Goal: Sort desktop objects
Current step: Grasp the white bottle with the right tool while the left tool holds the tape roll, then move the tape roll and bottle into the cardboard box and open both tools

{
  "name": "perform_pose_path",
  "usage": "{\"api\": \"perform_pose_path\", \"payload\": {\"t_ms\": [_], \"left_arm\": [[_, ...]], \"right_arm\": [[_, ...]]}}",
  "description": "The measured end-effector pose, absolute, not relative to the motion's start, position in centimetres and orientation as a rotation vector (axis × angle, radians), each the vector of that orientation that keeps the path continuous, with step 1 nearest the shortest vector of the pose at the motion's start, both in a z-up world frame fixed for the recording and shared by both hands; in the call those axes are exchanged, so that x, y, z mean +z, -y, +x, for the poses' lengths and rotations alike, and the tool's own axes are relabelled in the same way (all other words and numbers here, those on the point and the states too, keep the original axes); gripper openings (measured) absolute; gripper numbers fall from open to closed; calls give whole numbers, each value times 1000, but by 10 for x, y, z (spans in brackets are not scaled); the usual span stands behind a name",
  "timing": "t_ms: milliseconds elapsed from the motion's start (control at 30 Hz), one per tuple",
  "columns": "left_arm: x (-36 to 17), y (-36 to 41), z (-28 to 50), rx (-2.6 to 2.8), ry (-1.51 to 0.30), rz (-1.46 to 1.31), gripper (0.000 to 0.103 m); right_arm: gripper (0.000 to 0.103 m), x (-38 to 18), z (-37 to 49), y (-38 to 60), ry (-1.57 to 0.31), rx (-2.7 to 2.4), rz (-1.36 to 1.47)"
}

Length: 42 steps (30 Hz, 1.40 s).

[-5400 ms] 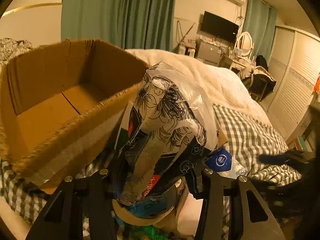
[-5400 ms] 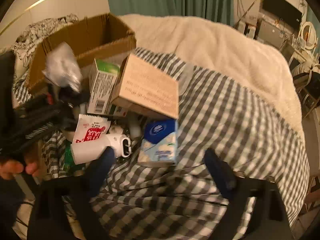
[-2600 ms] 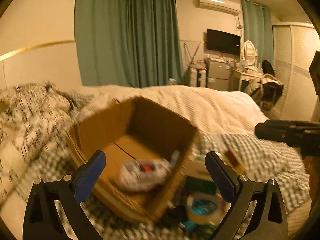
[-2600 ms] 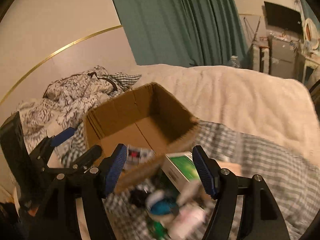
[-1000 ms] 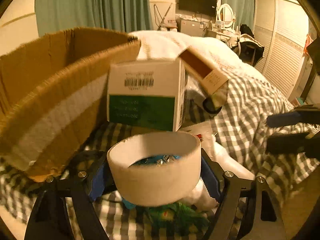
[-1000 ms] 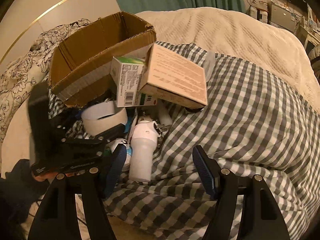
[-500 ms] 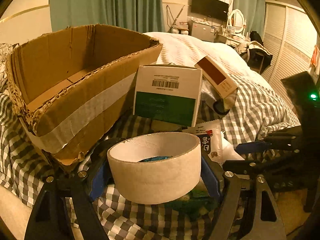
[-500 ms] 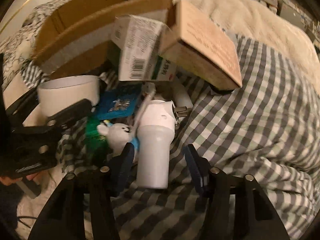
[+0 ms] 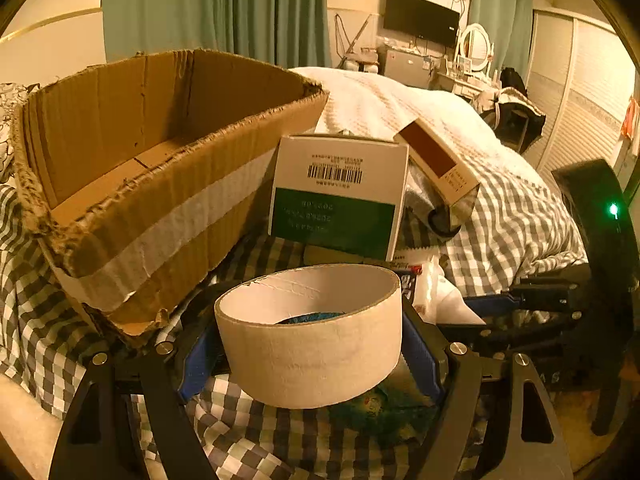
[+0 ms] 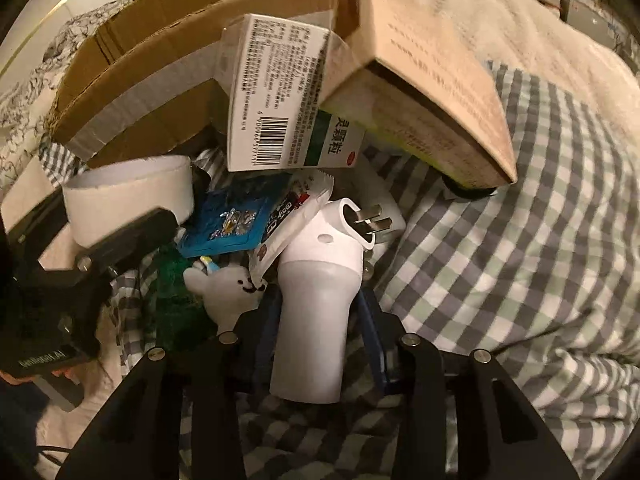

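My left gripper (image 9: 310, 352) is shut on a wide roll of beige tape (image 9: 312, 340) and holds it just in front of the open cardboard box (image 9: 160, 168). The tape roll also shows in the right wrist view (image 10: 128, 196). My right gripper (image 10: 318, 328) has closed on a white plug-in device with metal prongs (image 10: 320, 296) that lies on the checked bedspread. Behind them a green-and-white medicine box (image 9: 336, 196) leans on the cardboard box, with a tan box (image 10: 424, 92) resting on it.
A blue packet (image 10: 228, 224), a red-and-white snack sachet (image 10: 292, 216), a small white bear figure (image 10: 228, 288) and a green wrapper (image 10: 176, 280) lie in the pile. The checked bedspread (image 10: 520, 240) stretches right; a cream blanket (image 9: 392, 108) lies beyond.
My left gripper has lifted the tape roll slightly and drawn back from the box. My right gripper has moved down onto the white plug-in device and closed its fingers on it.
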<state>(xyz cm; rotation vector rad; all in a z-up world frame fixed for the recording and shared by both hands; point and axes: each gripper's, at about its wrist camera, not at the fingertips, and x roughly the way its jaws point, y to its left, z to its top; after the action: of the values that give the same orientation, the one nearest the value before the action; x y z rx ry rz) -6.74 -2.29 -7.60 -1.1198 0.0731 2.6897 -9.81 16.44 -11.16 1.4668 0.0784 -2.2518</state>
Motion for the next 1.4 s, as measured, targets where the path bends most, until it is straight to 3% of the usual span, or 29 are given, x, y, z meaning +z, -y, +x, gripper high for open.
{"api": "perform_pose_path", "payload": {"t_ms": [567, 900, 1133, 1400], "left_arm": [[-32, 27, -26, 2729, -30, -948, 82], [50, 59, -30, 2803, 53, -728, 82], [99, 93, -78, 2941, -13, -585, 82], [66, 132, -133, 2990, 130, -637, 82]], "right_arm": [[38, -42, -33, -179, -24, -2451, 1290], [38, 44, -45, -147, 25, -2449, 1052], [38, 83, -77, -106, -11, -2393, 962], [38, 66, -135, -60, 66, -2346, 961]]}}
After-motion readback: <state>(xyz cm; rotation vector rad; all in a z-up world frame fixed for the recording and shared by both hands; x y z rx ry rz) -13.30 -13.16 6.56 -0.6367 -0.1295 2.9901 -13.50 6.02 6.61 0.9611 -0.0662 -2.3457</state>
